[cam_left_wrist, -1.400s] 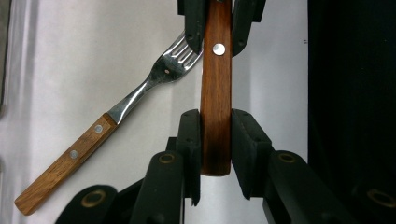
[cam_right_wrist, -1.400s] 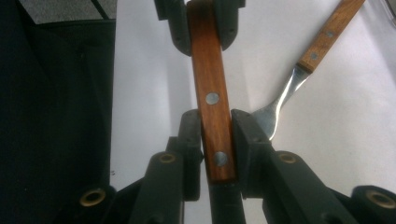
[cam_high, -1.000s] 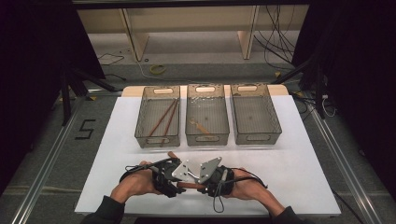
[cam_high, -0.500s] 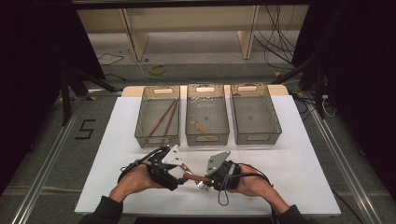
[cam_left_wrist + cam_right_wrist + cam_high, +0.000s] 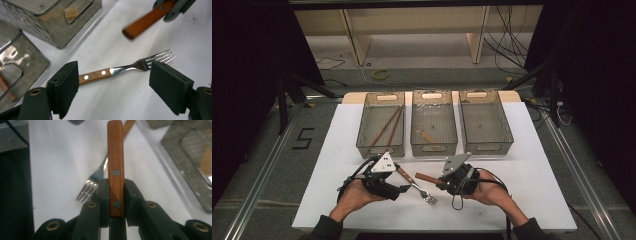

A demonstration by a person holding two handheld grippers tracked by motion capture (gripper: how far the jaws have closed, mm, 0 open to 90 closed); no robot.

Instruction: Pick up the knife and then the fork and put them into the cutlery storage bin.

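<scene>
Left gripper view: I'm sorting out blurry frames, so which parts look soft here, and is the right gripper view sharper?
Left gripper view: the wooden-handled steel fork is sharp, the brown wooden handle top right is smeared; right gripper view: that handle is crisp, the fork behind it soft.

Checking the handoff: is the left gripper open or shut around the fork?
Open: left gripper pads stand clear of the fork lying on the table.

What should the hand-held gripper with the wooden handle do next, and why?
Probably carry it toward the trays. The right hand-held gripper is shut on the wooden handle, while the left hand-held gripper, jaws just opened, has let the fork lie on the table.
</scene>
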